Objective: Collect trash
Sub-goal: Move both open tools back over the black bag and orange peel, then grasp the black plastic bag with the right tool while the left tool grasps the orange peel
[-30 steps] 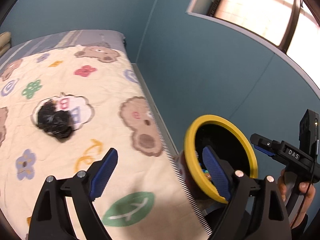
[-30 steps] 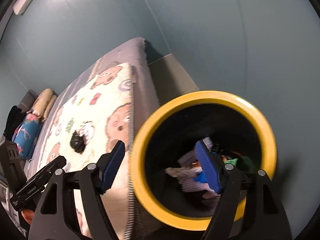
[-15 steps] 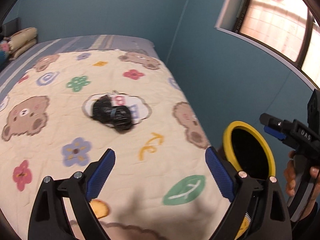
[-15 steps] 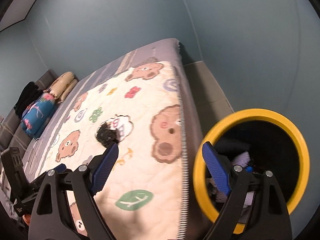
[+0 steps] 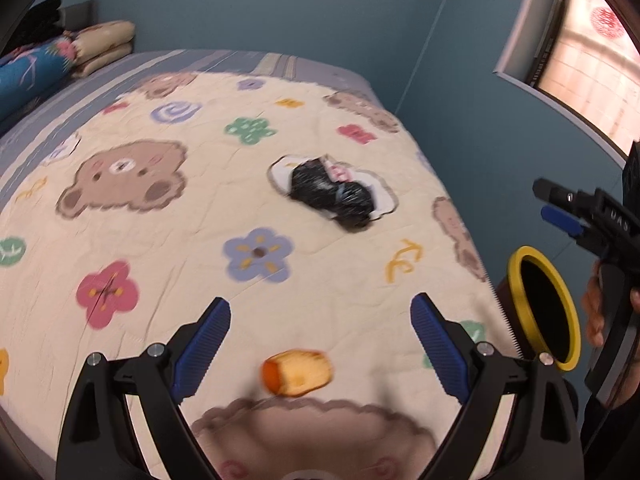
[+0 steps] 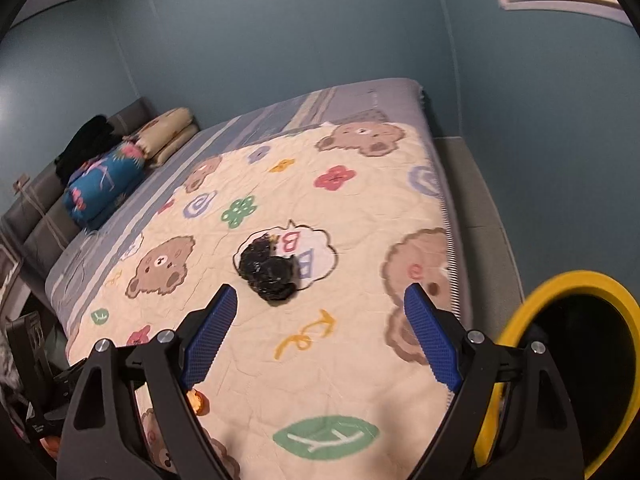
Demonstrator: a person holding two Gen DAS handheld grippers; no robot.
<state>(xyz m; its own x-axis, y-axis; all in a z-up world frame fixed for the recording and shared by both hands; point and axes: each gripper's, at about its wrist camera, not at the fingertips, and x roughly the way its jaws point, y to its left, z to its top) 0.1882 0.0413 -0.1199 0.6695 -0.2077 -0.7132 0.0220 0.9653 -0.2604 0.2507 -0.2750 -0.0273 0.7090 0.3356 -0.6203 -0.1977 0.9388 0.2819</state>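
A crumpled black plastic bag (image 5: pixel 330 193) lies mid-bed on the cartoon quilt (image 5: pixel 160 240); it also shows in the right wrist view (image 6: pixel 269 268). An orange-yellow scrap (image 5: pixel 297 372) lies on the quilt, close between my left gripper's (image 5: pixel 320 344) open, empty fingers. Its edge peeks out beside the left finger in the right wrist view (image 6: pixel 198 402). My right gripper (image 6: pixel 318 332) is open and empty, above the quilt short of the black bag. A yellow-rimmed black bin (image 5: pixel 544 312) stands by the bed's right side, also in the right wrist view (image 6: pixel 560 368).
Folded bedding and pillows (image 6: pixel 108 180) lie at the head of the bed (image 5: pixel 48 64). Blue walls close in on the far and right sides. A grey floor strip (image 6: pixel 480 216) runs between bed and wall. The other gripper shows at right (image 5: pixel 592 224).
Both grippers swung left from the bin toward the bed. The bin slid to the right edge of both views. The orange-yellow scrap came into view between my left fingers.
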